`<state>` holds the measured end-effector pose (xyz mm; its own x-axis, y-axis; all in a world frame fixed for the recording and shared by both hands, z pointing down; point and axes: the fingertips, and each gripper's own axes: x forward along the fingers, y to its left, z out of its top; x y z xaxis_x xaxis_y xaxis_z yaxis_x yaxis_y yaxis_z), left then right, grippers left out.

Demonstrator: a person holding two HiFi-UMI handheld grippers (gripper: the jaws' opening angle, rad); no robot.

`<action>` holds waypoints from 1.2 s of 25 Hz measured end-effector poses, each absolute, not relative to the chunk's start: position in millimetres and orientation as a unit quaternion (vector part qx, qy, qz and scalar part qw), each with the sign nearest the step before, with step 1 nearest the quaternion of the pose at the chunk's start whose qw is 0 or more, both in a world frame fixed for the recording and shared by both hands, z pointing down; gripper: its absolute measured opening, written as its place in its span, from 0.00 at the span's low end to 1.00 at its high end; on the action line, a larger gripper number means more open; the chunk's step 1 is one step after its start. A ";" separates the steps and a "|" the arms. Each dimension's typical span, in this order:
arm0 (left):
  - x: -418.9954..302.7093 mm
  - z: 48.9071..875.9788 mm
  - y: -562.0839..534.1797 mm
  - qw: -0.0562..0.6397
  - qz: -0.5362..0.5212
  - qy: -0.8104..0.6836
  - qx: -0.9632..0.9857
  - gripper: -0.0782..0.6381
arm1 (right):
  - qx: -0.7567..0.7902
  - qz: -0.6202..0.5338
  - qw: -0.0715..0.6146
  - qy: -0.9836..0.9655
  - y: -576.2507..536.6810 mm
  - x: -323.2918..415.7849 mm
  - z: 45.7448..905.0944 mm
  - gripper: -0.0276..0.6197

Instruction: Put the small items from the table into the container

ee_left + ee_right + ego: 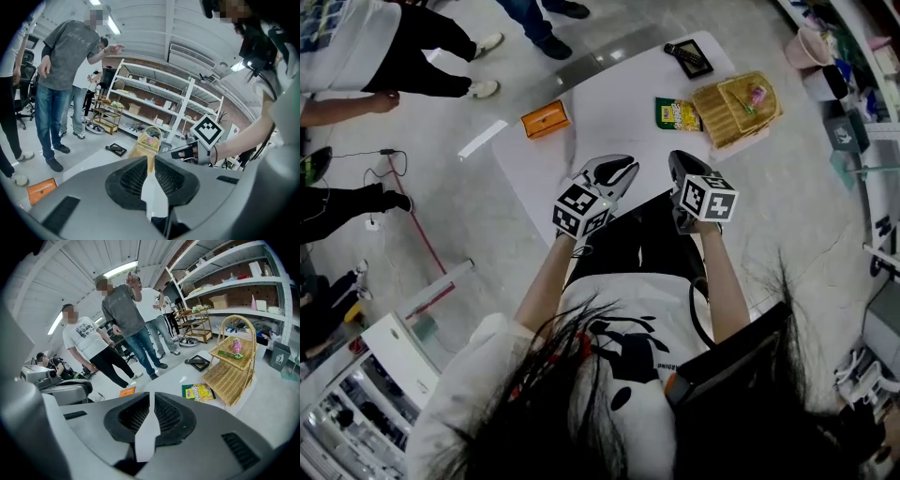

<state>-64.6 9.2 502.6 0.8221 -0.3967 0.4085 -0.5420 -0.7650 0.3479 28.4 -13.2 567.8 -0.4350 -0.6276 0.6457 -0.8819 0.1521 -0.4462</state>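
You're pre-grasp: left gripper [622,171] and right gripper [681,162] both closed, empty, at the near edge of the bench [609,103]; next, open right and reach the snack packet [678,113] beside the basket [737,109].

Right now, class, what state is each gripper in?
Left gripper: closed, holding nothing.
Right gripper: closed, holding nothing.
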 end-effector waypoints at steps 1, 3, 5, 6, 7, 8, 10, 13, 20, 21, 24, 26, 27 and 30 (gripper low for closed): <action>-61.9 506.1 4.1 0.232 0.161 -0.255 0.925 0.17 | 0.504 0.410 0.166 -0.742 -21.0 30.8 577.4 0.09; -56.6 512.5 -6.2 0.234 0.167 -0.259 0.922 0.17 | 0.491 0.421 0.181 -0.741 -35.6 33.8 596.5 0.14; -50.9 519.5 -17.4 0.239 0.172 -0.264 0.918 0.17 | 0.481 0.420 0.202 -0.743 -50.2 37.5 615.0 0.19; -47.8 523.6 -24.1 0.242 0.175 -0.267 0.916 0.17 | 0.477 0.412 0.218 -0.745 -57.8 39.8 624.8 0.20; -44.5 528.2 -31.7 0.245 0.177 -0.270 0.914 0.17 | 0.471 0.403 0.237 -0.748 -65.2 42.0 635.1 0.21; -41.0 533.0 -39.8 0.249 0.179 -0.273 0.912 0.17 | 0.464 0.393 0.258 -0.751 -72.1 43.9 646.1 0.22; -33.7 542.4 -55.2 0.258 0.179 -0.280 0.907 0.17 | 0.446 0.379 0.297 -0.755 -82.7 47.4 669.6 0.24; -25.7 558.3 -74.3 0.270 0.179 -0.288 0.901 0.17 | 0.417 0.364 0.351 -0.755 -91.6 51.5 707.2 0.25; -17.0 606.5 -104.6 0.292 0.193 -0.294 0.889 0.17 | 0.322 0.245 0.495 -0.768 -102.2 56.3 786.6 0.28; -16.4 612.9 -107.2 0.294 0.196 -0.295 0.888 0.17 | 0.308 0.226 0.513 -0.769 -102.7 57.2 796.1 0.28; -16.0 628.5 -110.1 0.300 0.202 -0.295 0.884 0.17 | 0.276 0.168 0.560 -0.763 -102.0 66.7 823.9 0.28; -16.4 636.9 -110.6 0.304 0.205 -0.295 0.882 0.17 | 0.258 0.136 0.589 -0.754 -101.9 77.7 840.0 0.28; -16.7 641.0 -111.7 0.306 0.206 -0.294 0.882 0.17 | 0.249 0.123 0.601 -0.750 -102.9 82.7 846.7 0.28; -16.3 652.4 -113.2 0.315 0.207 -0.292 0.879 0.17 | 0.221 0.083 0.627 -0.742 -106.7 90.5 861.3 0.28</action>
<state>-16.3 -113.2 652.4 0.7434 -0.3830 0.5483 -0.6442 -0.6307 0.4328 90.5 -106.7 861.3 -0.1158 -0.2244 0.9676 -0.4322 0.8885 0.1544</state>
